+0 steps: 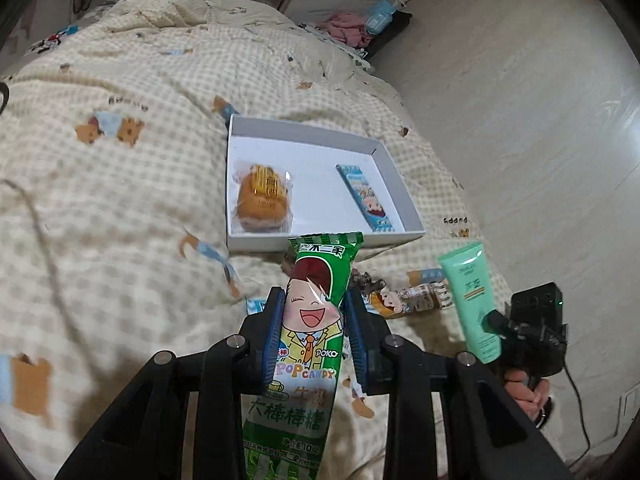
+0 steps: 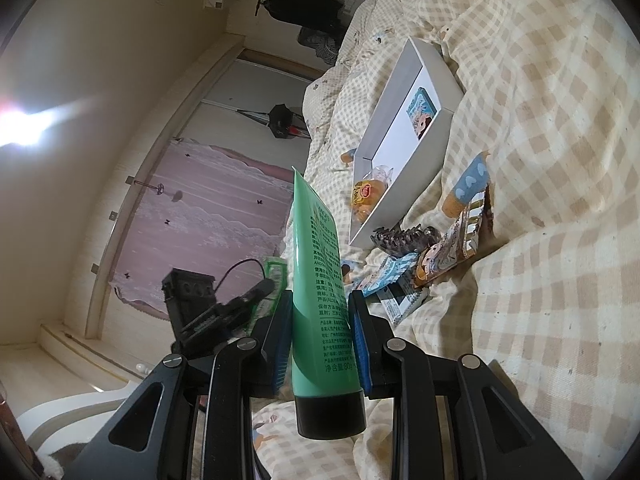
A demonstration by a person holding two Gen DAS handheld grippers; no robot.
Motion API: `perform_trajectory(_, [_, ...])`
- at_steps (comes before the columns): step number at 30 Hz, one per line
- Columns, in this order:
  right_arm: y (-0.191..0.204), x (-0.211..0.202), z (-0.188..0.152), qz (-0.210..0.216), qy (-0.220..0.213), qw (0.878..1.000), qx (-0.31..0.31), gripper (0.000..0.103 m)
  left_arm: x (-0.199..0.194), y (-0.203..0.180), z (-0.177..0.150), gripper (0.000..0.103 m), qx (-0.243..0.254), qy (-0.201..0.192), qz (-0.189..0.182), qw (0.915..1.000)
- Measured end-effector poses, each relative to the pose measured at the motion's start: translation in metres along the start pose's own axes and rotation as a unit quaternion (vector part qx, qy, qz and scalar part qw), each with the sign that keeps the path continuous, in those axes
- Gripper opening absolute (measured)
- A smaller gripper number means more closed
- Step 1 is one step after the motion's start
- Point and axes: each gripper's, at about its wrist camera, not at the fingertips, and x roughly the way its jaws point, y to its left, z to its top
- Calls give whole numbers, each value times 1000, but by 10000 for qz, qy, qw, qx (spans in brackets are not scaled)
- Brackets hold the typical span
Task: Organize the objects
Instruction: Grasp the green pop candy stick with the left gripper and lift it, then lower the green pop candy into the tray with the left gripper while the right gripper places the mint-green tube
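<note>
Lollipop (image 1: 310,344) in a long green wrapper sits clamped between the blue pads of the left gripper (image 1: 314,320), its top end reaching over the near wall of the white box (image 1: 320,130); the wrapper shows a laughing cartoon boy in a yellow jacket and orange tie, with "POKO" and "POP CANDY" printed on it above large Chinese characters. In the right wrist view, the right gripper (image 2: 320,332) is closed on a green tube (image 2: 318,280) with a black cap (image 2: 330,414), cap end toward the camera, its back covered in small Chinese print that ends in "80g". In the left wrist view the same tube (image 1: 472,300) stands up at the right, held by the other gripper with a hand (image 1: 526,394) below it. Beyond the lollipop, the box lies on the checked bedspread (image 1: 120,200) and holds a wrapped orange cake (image 1: 262,198) on the left and a blue candy packet (image 1: 366,198) on the right, well apart. Between the box and the grippers, a dark hair claw (image 2: 404,238) and two more cartoon-printed wrappers (image 2: 446,254) lie on the bedspread, just beside the box's near edge.
</note>
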Motion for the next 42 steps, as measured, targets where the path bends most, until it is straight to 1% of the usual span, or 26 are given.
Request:
perform_trajectory(2, [0, 0, 0, 2, 2, 10000, -6, 29, 10, 0, -10, 33, 60, 48, 196, 9998])
perform_trajectory(4, [0, 0, 0, 3, 8, 10000, -22, 29, 14, -2, -15, 33, 91, 127, 301, 9994])
perform_trajectory(6, [1, 0, 0, -13, 16, 10000, -32, 29, 16, -6, -16, 33, 180, 147, 354, 9991])
perform_trajectory(9, [1, 1, 0, -88, 42, 10000, -20, 29, 14, -12, -15, 33, 316, 76, 375, 9988])
perform_trajectory(11, [3, 5, 0, -193, 153, 9997, -30, 29, 11, -15, -11, 33, 333, 35, 392, 9987])
perform_trajectory(14, [3, 11, 3, -278, 338, 9990, 37, 28, 5, -24, 2, 33, 290, -210, 520, 9980])
perform_trajectory(17, [9, 14, 15, -336, 469, 9983, 13, 28, 7, -41, 22, 33, 478, -339, 421, 9974])
perform_trajectory(18, [12, 16, 20, -424, 497, 9978, -69, 28, 8, -45, 28, 33, 527, -360, 410, 9971])
perform_trajectory(19, [18, 20, 29, -600, 552, 9965, -202, 28, 11, -50, 36, 33, 561, -415, 397, 9968])
perform_trajectory(21, [26, 26, 43, -763, 597, 9948, -327, 28, 19, -56, 56, 33, 532, -521, 274, 9968])
perform_trajectory(23, [35, 33, 62, -800, 521, 9943, -469, 28, 34, -59, 78, 33, 435, -595, 139, 9972])
perform_trajectory(26, [50, 47, 92, -941, 263, 9913, -883, 28, 60, -59, 99, 33, 515, -671, 174, 9963])
perform_trajectory(27, [54, 53, 102, -1054, 180, 9887, -1054, 28, 70, -57, 103, 33, 541, -663, 226, 9961])
perform_trajectory(28, [56, 60, 111, -1240, 79, 9844, -1244, 28, 85, -52, 110, 33, 484, -570, 326, 9967])
perform_trajectory(30, [53, 74, 126, -1622, -80, 9763, -1429, 28, 102, -44, 117, 33, 304, -436, 287, 9982])
perform_trajectory(31, [49, 79, 132, -1743, -157, 9741, -1434, 28, 108, -38, 119, 33, 196, -449, 238, 9985])
perform_trajectory(33, [39, 88, 143, -1888, -354, 9715, -1389, 28, 115, -29, 120, 33, 71, -625, 265, 9977])
perform_trajectory(35, [30, 92, 148, -2109, -614, 9638, -1511, 28, 116, -18, 117, 33, 64, -940, 302, 9951])
perform_trajectory(36, [26, 93, 146, -2251, -809, 9568, -1652, 28, 113, -16, 115, 33, 96, -1109, 297, 9933])
perform_trajectory(37, [26, 95, 142, -2366, -979, 9502, -1779, 28, 109, -14, 110, 33, 221, -1377, 327, 9897])
perform_trajectory(38, [26, 92, 135, -2581, -1275, 9360, -2027, 28, 104, -15, 103, 33, 497, -1685, 553, 9829])
perform_trajectory(39, [28, 91, 127, -2831, -1491, 9192, -2294, 28, 102, -19, 97, 33, 777, -1867, 801, 9761])
perform_trajectory(40, [30, 92, 119, -3145, -1630, 8969, -2648, 28, 103, -21, 93, 33, 1061, -1955, 1002, 9698])
perform_trajectory(41, [32, 94, 114, -3326, -1664, 8824, -2882, 28, 106, -22, 94, 33, 1132, -1928, 1042, 9691])
perform_trajectory(42, [33, 96, 110, -3361, -1658, 8779, -2979, 28, 110, -21, 95, 33, 1098, -1871, 1018, 9709])
